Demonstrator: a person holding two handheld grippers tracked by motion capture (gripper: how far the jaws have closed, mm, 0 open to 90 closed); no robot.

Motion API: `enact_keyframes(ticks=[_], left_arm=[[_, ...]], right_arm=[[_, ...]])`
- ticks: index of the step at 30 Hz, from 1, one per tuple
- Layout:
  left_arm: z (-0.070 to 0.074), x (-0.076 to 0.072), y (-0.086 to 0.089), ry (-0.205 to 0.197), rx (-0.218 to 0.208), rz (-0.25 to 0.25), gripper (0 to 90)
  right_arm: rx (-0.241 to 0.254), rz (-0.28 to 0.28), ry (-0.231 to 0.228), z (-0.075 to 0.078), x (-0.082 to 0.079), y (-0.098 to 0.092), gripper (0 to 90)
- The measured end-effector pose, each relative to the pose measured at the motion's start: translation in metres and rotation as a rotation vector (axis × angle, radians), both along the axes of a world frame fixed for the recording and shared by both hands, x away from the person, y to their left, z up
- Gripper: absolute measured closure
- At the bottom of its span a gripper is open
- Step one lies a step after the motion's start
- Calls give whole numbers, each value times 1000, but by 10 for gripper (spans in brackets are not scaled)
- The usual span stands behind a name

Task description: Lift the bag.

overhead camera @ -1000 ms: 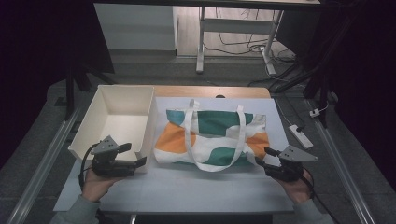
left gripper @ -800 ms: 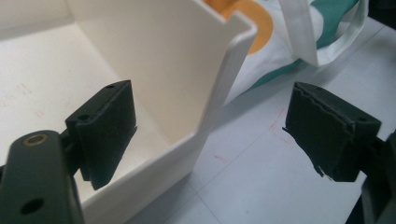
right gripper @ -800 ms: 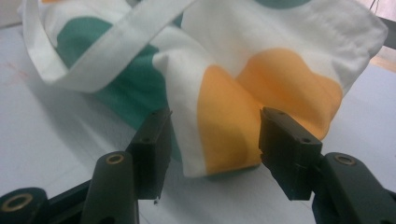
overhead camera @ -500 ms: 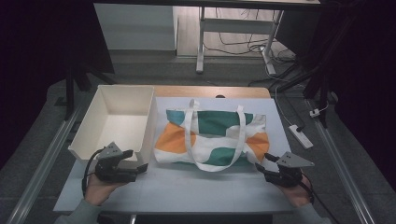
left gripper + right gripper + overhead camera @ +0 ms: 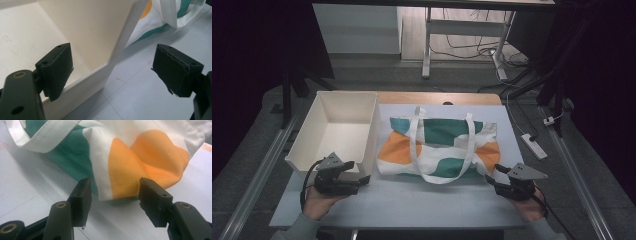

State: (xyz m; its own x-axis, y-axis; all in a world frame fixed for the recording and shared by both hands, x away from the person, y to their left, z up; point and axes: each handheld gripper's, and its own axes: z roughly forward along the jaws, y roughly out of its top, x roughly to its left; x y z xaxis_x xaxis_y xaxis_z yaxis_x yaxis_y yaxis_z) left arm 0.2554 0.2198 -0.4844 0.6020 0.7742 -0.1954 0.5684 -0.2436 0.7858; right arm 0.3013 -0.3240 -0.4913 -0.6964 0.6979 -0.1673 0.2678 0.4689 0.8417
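Observation:
A cloth tote bag (image 5: 439, 147) in white, teal and orange lies flat mid-table, its handles draped over it. To its left stands an empty white box (image 5: 337, 130). My left gripper (image 5: 358, 176) sits by the box's near right corner. In the left gripper view its open jaws (image 5: 112, 67) straddle that corner of the box (image 5: 100, 30), nothing pressed between them. My right gripper (image 5: 492, 173) is at the bag's near right corner. Its open jaws (image 5: 113, 192) flank the orange corner of the bag (image 5: 140, 160) without pinching it.
A white mat (image 5: 427, 200) covers the table, with bare room along the near edge between the two hands. A power strip (image 5: 533, 146) lies on the floor to the right. Desk legs and cables stand beyond the far edge.
Both grippers have drawn back a little toward the near edge of the table. The jaws stand as wide as before; bag and box have not moved.

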Motion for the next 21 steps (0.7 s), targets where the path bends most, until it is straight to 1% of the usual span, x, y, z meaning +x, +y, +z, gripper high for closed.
enact_keyframes(ticks=[21], left_arm=[[-1, 0, -1, 2, -3, 0, 167]], right_arm=[[-5, 2, -5, 0, 0, 1, 436]])
